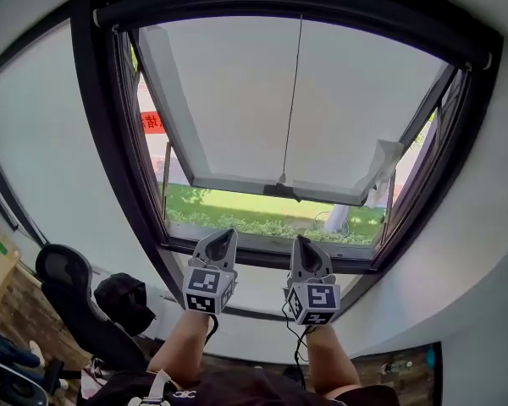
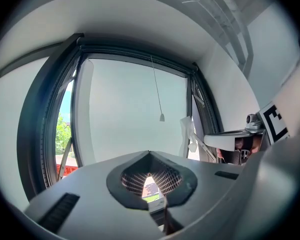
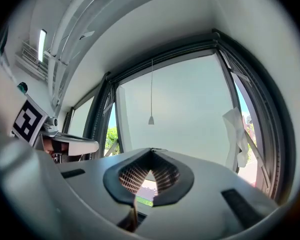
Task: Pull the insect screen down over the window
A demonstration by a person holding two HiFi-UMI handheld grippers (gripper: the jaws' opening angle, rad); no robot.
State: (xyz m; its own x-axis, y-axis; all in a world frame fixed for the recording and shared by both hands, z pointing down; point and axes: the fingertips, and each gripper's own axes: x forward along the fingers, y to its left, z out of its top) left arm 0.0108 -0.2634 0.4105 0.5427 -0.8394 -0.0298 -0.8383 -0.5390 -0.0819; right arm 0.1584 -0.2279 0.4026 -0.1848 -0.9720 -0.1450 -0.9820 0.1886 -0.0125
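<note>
1. the insect screen [image 1: 262, 100] fills the upper and middle part of the dark window frame [image 1: 93, 125]. its bottom bar [image 1: 271, 189] hangs level across the centre of the head view.
2. below the bar an uncovered strip shows grass and hedge, down to the frame's lower edge.
3. a thin pull cord [image 1: 292, 91] runs down the screen's middle, its end weight just above the bar.
4. the left gripper [image 1: 223, 242] and right gripper [image 1: 305, 248] sit side by side at lower centre, in front of the lower frame and apart from the screen. both have their jaws pressed together on nothing.
5. a white cloth [image 1: 388, 161] hangs at the screen's right edge.
6. a black office chair [image 1: 63, 273] and a dark bag [image 1: 125, 301] stand at lower left, well apart from the grippers.
</note>
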